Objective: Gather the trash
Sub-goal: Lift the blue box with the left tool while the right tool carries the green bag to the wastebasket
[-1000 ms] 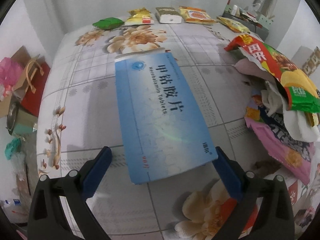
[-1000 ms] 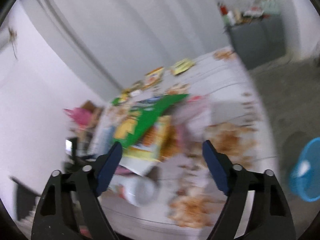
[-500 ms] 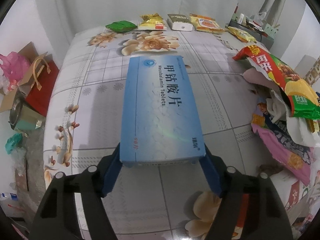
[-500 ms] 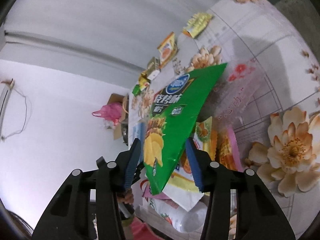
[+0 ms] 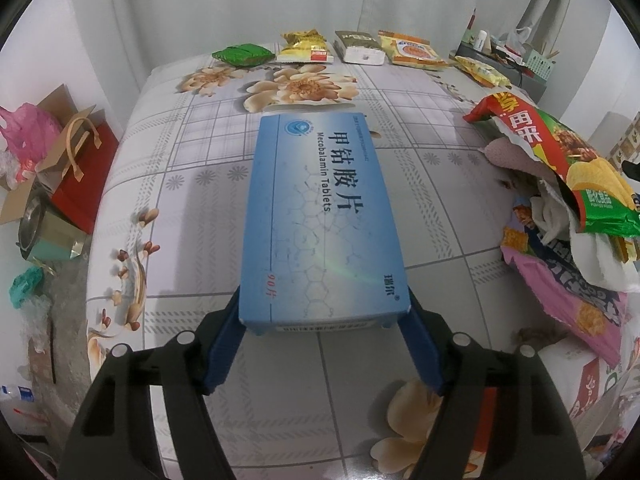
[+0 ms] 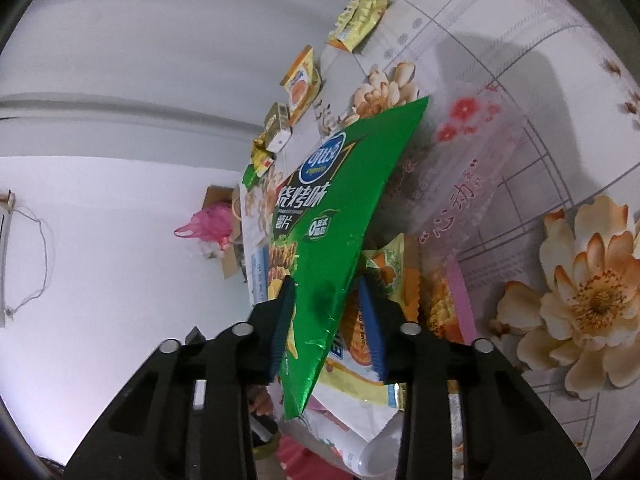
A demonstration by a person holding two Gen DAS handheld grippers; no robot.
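The left tongs (image 5: 324, 320) are closed on the near end of a blue medicine box (image 5: 320, 224), which is held flat above the flowered desk (image 5: 192, 208); on its lid "Mecobalamin Tablets" is printed in Latin letters beside large Chinese characters, and "90" is written in red near the held end. The right tongs (image 6: 326, 320) are narrowed around a green chip bag (image 6: 336, 240): the left pad is pressed on the bag, but whether the right pad touches it cannot be told. On the bag a blue oval logo, white Chinese characters and a round "0" mark are seen. Under and beside this bag a heap of wrappers (image 6: 384, 344) is lying, with a clear pink bag (image 6: 472, 184) printed with red flowers beside it. In the left view the same kind of heap is seen at the right edge of the desk, topped by a red and green snack bag (image 5: 560, 168). Along the far edge a green packet (image 5: 242, 54), a yellow packet (image 5: 306, 46), a white-ended box (image 5: 358, 48) and two more yellow packets are laid in a row.
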